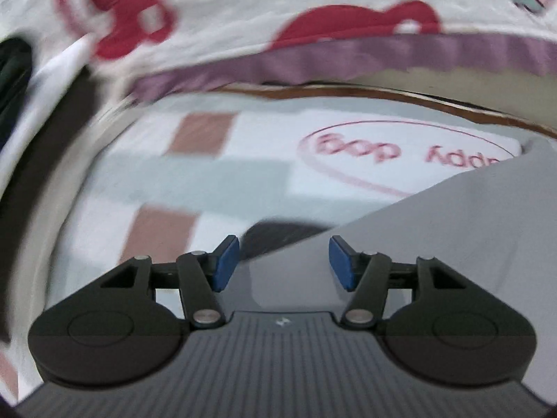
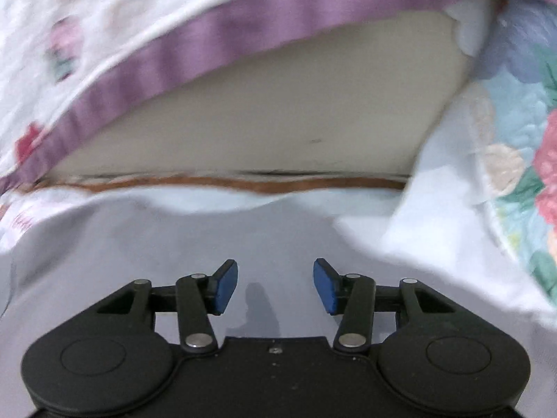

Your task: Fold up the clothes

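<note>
Both tongs stand wide, holding nothing. The grey garment (image 2: pixel 174 261) lies directly under the right tongs (image 2: pixel 275 287). For the left tongs (image 1: pixel 283 263), its edge runs diagonally, near-left to far-right.

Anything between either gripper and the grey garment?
Nothing visible. The left gripper and right gripper are both open right over the grey garment, with no object in the gap between their pads.

Each camera sat behind its own gripper, looking forward along the two fingers, low and close over the bedding. The left wrist view faced a checked sheet (image 1: pixel 222 174). The right wrist view faced a beige wall (image 2: pixel 278 125). Both views shared the grey garment (image 1: pixel 452 237) and the purple-edged quilt (image 2: pixel 216 41).
</note>
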Motion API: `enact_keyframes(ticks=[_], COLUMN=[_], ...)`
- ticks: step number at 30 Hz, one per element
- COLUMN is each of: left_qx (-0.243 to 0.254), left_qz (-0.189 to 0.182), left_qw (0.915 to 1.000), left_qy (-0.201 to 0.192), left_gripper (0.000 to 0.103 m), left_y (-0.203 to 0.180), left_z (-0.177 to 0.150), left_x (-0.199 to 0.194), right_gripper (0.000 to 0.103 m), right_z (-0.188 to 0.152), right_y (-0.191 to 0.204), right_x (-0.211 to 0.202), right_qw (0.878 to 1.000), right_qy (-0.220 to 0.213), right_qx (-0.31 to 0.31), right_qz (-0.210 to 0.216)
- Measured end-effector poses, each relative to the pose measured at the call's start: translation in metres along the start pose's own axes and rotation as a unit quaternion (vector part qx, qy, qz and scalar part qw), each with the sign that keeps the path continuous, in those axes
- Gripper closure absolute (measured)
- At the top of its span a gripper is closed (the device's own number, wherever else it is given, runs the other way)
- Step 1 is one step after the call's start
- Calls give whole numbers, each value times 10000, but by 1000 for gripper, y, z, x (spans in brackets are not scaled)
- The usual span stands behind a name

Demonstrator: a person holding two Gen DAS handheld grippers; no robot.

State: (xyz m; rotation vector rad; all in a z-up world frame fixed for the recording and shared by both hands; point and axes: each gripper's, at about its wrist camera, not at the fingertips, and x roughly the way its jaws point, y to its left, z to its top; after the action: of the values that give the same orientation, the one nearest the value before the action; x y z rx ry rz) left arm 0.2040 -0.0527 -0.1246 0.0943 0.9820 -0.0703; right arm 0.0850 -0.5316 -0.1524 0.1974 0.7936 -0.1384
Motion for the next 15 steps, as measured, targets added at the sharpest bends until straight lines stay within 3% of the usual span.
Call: enact_keyframes(ticks=[3, 6, 7, 11, 15], left_qx=[-716, -1357, -1446, -1330, -1609], left_qz=[-244, -605, -679, -855, -1320], left_qw=[9971, 9884, 9863, 9874, 9781], left_qy=[116, 323, 421, -27, -5], left_gripper=[44, 44, 43, 41, 41], left_y=[32, 57, 62, 65, 60], left_z=[-26, -53, -56, -53, -51], left_x=[-12, -5, -4, -15, 8], right_gripper=[50, 50, 50, 50, 50], right_z=[-19, -32, -35, -42, -53], right_y=[42, 83, 96, 144, 179], right_x=[-13, -31, -35, -50, -59], right_qw=[9983, 9919, 9892, 9762, 9628], right_qy=[26, 218, 259, 248, 181], right_qx=[-452, -996, -1168, -1771, -2220], right_qz=[364, 754, 849, 1227, 1530])
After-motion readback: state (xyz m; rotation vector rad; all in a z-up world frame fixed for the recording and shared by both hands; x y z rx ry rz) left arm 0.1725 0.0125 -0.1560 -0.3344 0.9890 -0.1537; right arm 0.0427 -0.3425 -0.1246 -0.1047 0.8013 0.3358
